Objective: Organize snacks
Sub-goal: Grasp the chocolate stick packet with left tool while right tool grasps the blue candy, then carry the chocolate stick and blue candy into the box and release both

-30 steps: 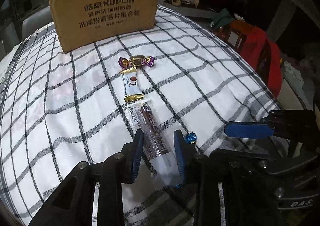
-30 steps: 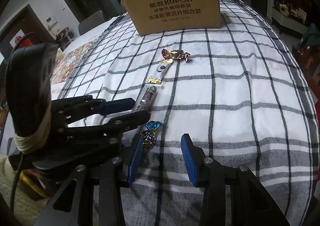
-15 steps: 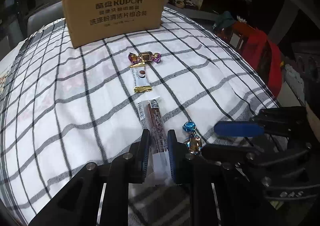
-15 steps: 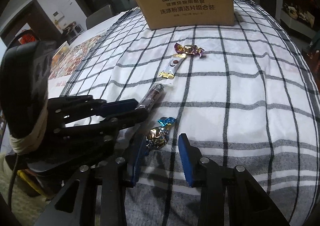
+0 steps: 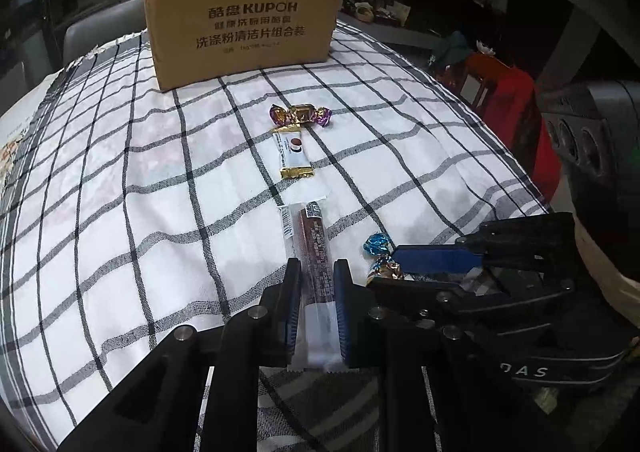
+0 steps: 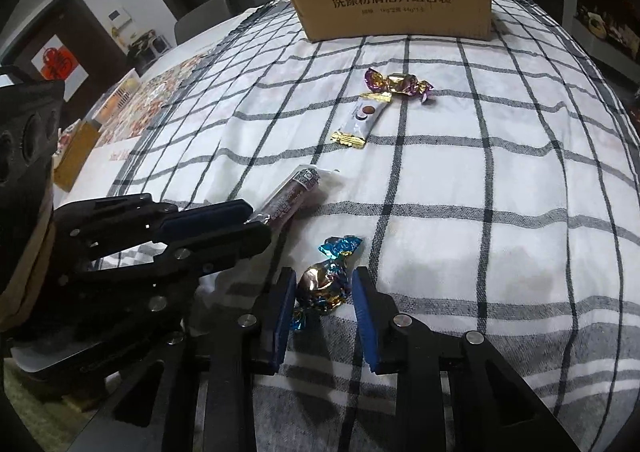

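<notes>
Clamping the long brown clear-wrapped snack stick [image 5: 316,252], your left gripper [image 5: 314,276] grips; your right gripper [image 6: 322,290], unclenched, straddles the blue-and-gold foil candy [image 6: 324,284] on the worktop; nothing reached the cardboard box [image 5: 244,24]; all four snacks remain

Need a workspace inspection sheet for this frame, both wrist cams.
Surface: checked tablecloth, wrinkled, over the table.
Job's things: brown snack stick; white-and-gold bar; purple-and-gold candy; blue-and-gold candy; cardboard box upright at the far edge.
Clutter: printed sheets on the left side of the table.
Grippers: left tool shut on the stick's near end; right tool open, straddling the blue-and-gold candy.
Cables: nothing seen.
Surroundings: dim room, red chair.
</notes>
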{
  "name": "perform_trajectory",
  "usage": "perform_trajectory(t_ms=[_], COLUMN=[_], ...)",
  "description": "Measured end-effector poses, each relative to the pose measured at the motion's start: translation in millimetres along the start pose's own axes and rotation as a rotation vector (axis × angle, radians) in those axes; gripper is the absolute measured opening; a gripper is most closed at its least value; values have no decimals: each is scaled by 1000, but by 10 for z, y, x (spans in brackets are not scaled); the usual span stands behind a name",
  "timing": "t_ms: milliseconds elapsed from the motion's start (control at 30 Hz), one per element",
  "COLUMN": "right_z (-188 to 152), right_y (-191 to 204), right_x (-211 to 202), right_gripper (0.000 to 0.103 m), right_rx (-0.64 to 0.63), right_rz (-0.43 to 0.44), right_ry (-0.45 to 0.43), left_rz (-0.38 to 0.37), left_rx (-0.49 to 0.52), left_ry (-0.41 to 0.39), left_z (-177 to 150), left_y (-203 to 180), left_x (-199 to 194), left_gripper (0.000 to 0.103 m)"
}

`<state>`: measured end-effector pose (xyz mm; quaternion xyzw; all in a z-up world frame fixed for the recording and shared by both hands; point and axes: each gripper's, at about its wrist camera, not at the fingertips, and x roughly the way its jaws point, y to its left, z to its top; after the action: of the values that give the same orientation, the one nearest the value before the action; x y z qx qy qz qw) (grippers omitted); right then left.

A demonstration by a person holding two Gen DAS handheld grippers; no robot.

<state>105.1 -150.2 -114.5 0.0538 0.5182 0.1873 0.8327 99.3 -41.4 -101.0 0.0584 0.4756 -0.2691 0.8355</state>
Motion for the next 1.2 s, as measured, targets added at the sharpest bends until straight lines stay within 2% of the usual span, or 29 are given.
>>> perform_trajectory(t_ms=[167, 300, 567, 900, 1200], right_z=[-1, -5, 32, 303, 665], right_y=[43, 21, 29, 4, -12], right_x=[14, 9, -142, -412, -649], right_gripper=[28, 28, 27, 27, 27], right_rx=[-31, -18, -8, -19, -45], right_rz=[-21, -5, 7, -10, -20], right_ry=[-4, -10, -53, -147, -256], left_rz=[1, 3, 9, 29, 52], left_rx=[-13, -12, -11, -10, 8], left_ry=[6, 2, -45, -130, -220], left_z=[-11, -12, 61, 293, 666], left_y=[22, 18, -16, -9, 11], left_x=[12, 6, -133, -355, -553], left_gripper=[16, 16, 16, 16, 16])
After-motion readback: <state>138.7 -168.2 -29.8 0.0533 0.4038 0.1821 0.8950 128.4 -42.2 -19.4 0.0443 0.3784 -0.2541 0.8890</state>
